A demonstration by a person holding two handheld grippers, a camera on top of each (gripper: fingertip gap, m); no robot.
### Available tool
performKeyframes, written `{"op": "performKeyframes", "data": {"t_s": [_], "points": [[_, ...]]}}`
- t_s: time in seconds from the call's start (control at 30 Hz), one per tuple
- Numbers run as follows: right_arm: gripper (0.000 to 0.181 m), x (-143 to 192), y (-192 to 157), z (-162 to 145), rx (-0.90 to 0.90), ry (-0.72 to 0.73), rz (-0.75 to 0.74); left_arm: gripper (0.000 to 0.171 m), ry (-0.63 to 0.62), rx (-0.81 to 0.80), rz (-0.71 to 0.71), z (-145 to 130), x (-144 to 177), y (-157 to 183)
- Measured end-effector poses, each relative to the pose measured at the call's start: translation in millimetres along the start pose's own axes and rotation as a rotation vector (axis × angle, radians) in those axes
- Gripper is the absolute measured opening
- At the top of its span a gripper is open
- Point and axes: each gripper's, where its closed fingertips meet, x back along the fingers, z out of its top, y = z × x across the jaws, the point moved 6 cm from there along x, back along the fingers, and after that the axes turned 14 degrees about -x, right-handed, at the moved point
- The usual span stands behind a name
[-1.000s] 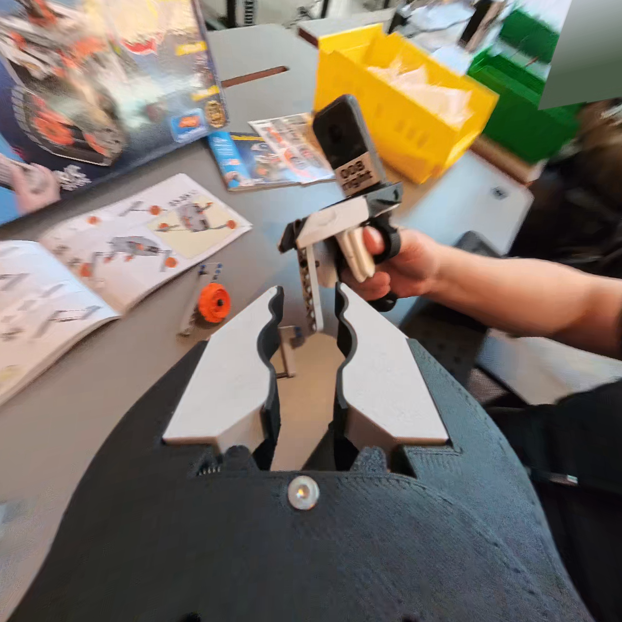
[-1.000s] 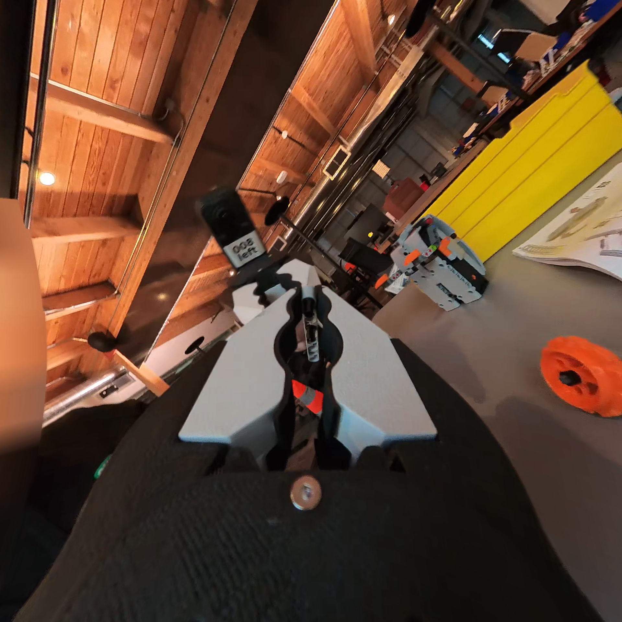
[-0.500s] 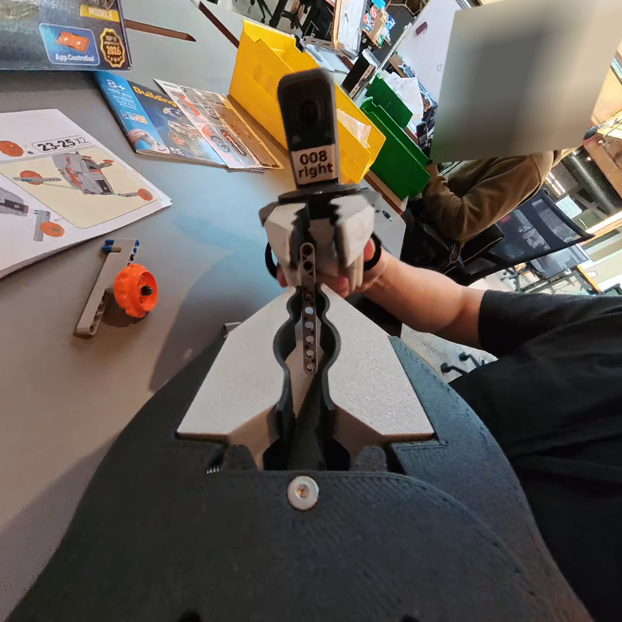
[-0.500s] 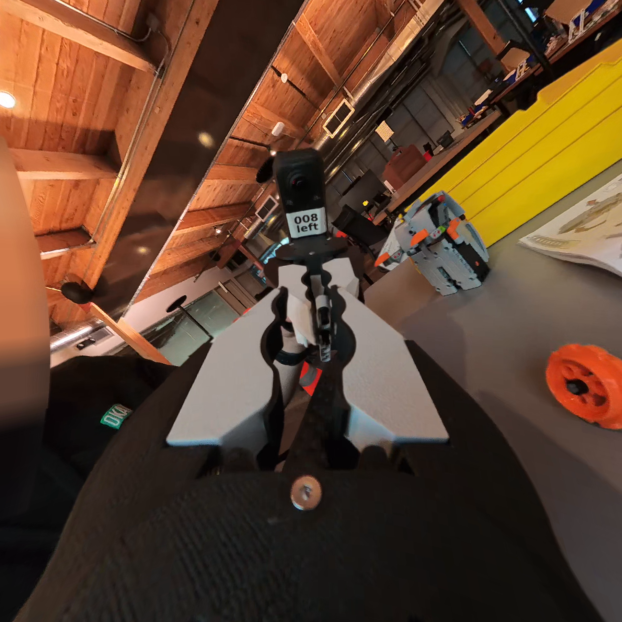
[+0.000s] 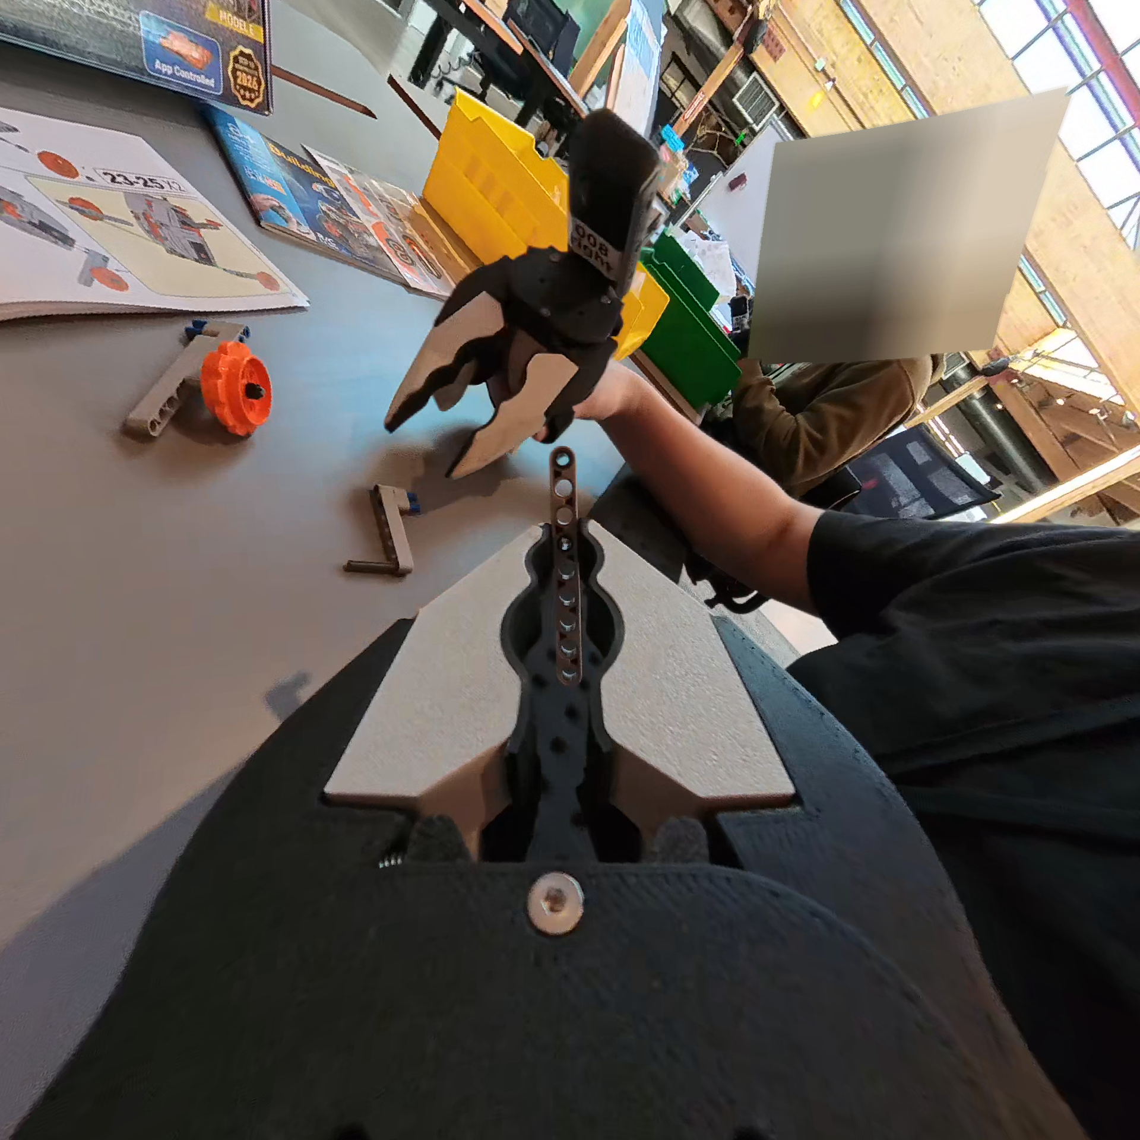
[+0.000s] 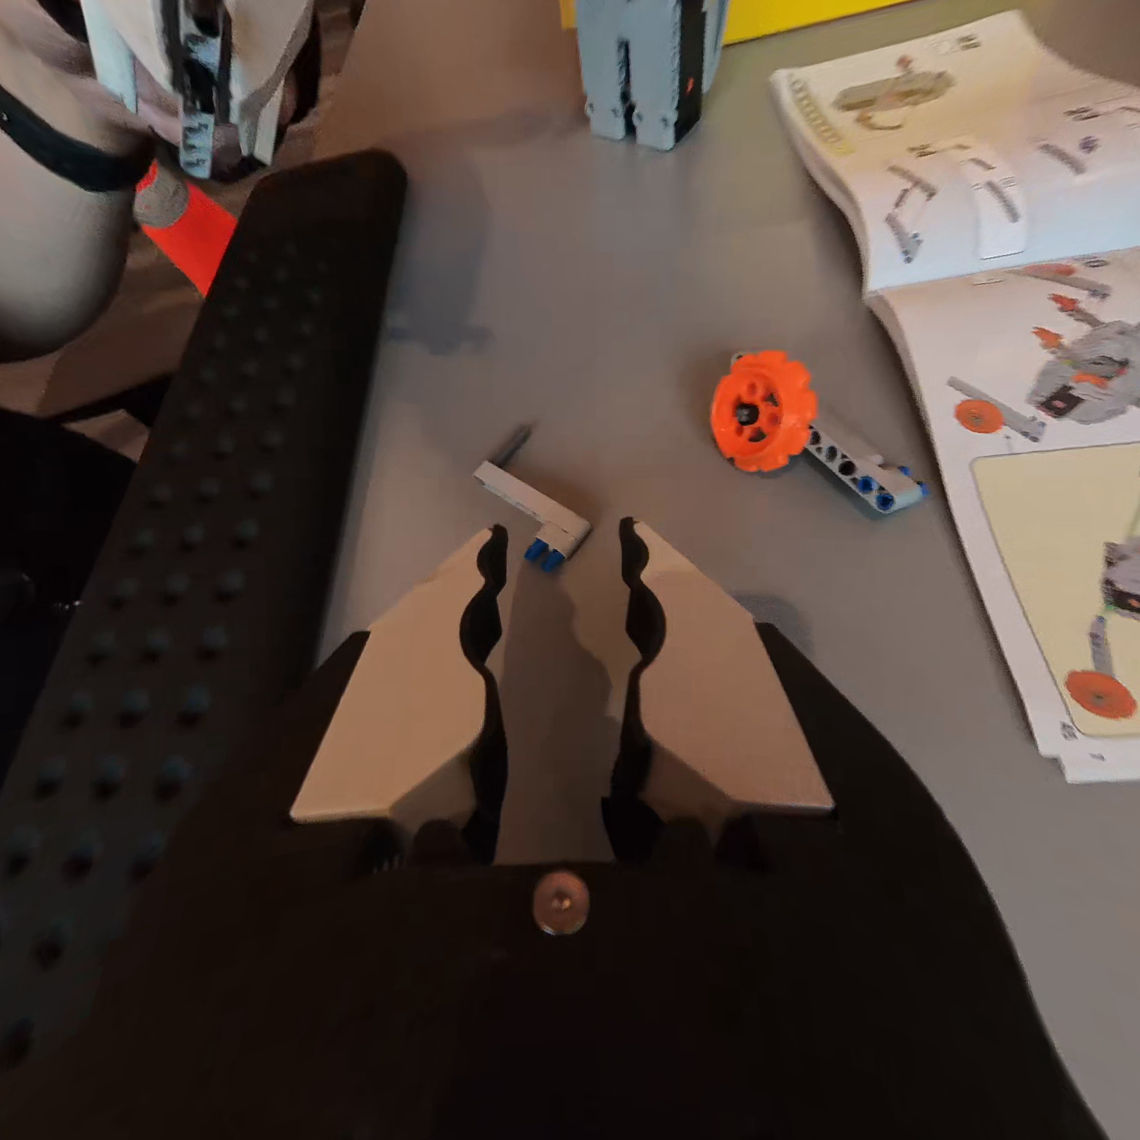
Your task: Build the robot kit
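On the grey table [image 5: 154,586], the left gripper [image 5: 564,530] pinches a dark holed beam [image 5: 566,592]. To its right, the right gripper [image 6: 562,530] hangs wide open, empty, above a small grey L-shaped piece [image 6: 536,506].

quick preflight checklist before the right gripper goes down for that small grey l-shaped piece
1. Right gripper open: ok, jaws apart.
2. Grey L-shaped piece ahead of the tips: ok, lying flat on the table, slightly toward the left finger.
3. Fingers clear of the piece: ok, no contact visible.
4. Left gripper grip on the holed beam: ok, shut on it.
5. Orange wheel out of the path: ok, off to the right.
6. Height above the table: cannot tell.
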Motion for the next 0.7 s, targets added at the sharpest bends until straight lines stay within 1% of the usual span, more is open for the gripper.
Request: {"op": "performKeyframes", "data": {"t_s": [0.13, 0.33, 0.43, 0.6, 0.7], "points": [[0.04, -13, 0, -2, 0.082, -0.097, 0.043, 0.005, 0.005, -0.005, -0.006, -5, 6, 7], [0.047, -19, 4, -7, 0.196, -0.219, 0.134, 0.005, 0.017, 0.035, -0.028, -14, 13, 10], [0.046, -20, 6, -3, 0.219, -0.245, 0.161, 0.005, 0.011, 0.051, -0.036, -19, 14, 11], [0.04, -21, 5, -5, 0.267, -0.236, 0.168, 0.005, 0.006, 0.055, -0.036, -21, 16, 14], [0.023, -19, 3, -10, 0.3, -0.202, 0.149, 0.006, -0.002, 0.065, -0.033, -23, 19, 15]]}}
